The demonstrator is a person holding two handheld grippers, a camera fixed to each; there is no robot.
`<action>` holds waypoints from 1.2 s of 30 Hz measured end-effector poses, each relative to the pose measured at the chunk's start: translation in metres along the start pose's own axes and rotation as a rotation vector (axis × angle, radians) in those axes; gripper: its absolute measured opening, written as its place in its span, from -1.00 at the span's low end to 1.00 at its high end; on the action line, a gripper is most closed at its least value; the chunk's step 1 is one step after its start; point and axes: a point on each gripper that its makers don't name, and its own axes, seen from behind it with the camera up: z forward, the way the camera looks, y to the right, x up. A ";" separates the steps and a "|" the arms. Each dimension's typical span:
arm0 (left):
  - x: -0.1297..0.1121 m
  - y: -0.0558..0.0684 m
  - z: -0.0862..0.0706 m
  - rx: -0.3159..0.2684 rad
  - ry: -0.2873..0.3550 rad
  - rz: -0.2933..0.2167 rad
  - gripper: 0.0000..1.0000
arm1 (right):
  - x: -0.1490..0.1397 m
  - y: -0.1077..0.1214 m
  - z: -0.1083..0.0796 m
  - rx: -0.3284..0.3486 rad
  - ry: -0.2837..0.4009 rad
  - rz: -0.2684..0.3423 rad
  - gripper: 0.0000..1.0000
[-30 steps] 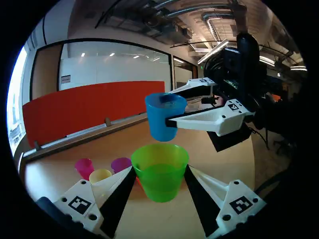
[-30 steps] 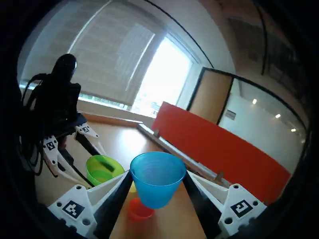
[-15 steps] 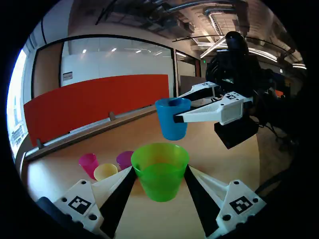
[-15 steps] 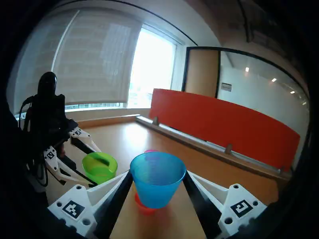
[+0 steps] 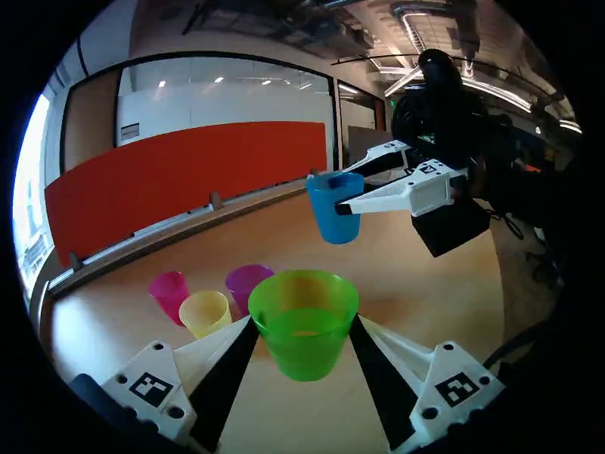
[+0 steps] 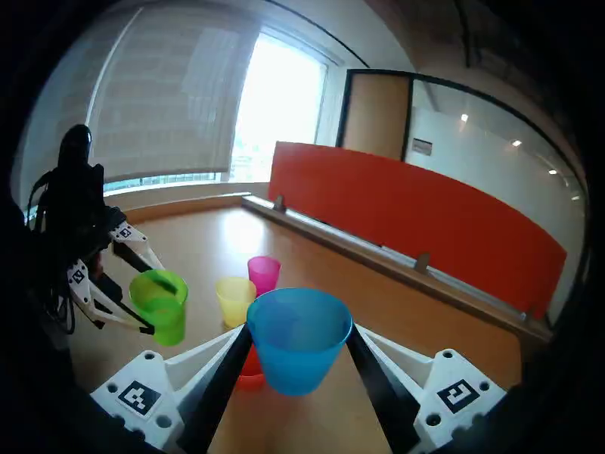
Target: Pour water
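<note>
My left gripper (image 5: pixel 303 320) is shut on a translucent green cup (image 5: pixel 304 340), held upright low in the middle of the left gripper view. Its lower half looks darker, as if it holds liquid. Beyond it, up and to the right, the right gripper (image 5: pixel 338 194) holds a blue cup (image 5: pixel 333 216) upright above the wooden table (image 5: pixel 423 287). In the right gripper view the blue cup (image 6: pixel 299 356) sits between the fingers of my right gripper (image 6: pixel 299 330). At the left of that view the left gripper (image 6: pixel 153 300) carries the green cup (image 6: pixel 160 309).
Pink (image 5: pixel 169 293), yellow (image 5: pixel 206 313) and purple (image 5: pixel 249 281) cups stand on the table left of the green cup. An orange-red cup (image 6: pixel 249 376) peeks out behind the blue cup. A long red partition (image 5: pixel 181 178) runs along the table's far edge.
The blue cup was close above the green cup; the right gripper has carried it away and farther off, level and upright. The green cup has stayed in my left gripper.
</note>
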 end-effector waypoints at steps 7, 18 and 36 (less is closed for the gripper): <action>-0.016 -0.006 0.009 -0.001 -0.038 -0.018 0.67 | -0.008 0.011 0.011 -0.003 -0.022 -0.004 0.83; -0.043 -0.011 0.021 -0.008 -0.102 -0.025 0.67 | -0.018 0.025 0.024 -0.009 -0.051 -0.001 0.83; -0.071 -0.009 0.030 -0.030 -0.184 -0.020 0.67 | -0.032 0.029 0.033 -0.004 -0.088 -0.002 0.83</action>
